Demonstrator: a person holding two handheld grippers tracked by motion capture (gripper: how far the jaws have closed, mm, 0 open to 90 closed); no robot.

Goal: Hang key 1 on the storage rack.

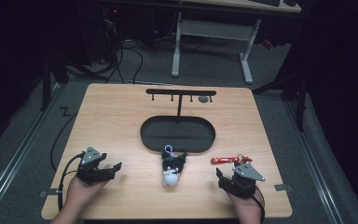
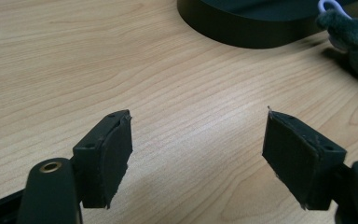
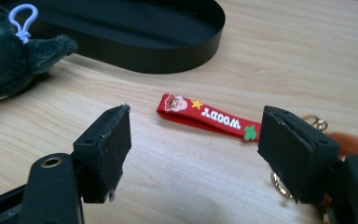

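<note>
While both stand wide, red strap lies just beyond right tongs — untouched.

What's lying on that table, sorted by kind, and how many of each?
Plush toy keychain: 1
Red strap keychain: 1
Black stand with oval tray and hook bar: 1
Hand-held grippers, left gripper and right gripper: 2
Total: 5

Red strap keychain — flat beside plush toy
</note>
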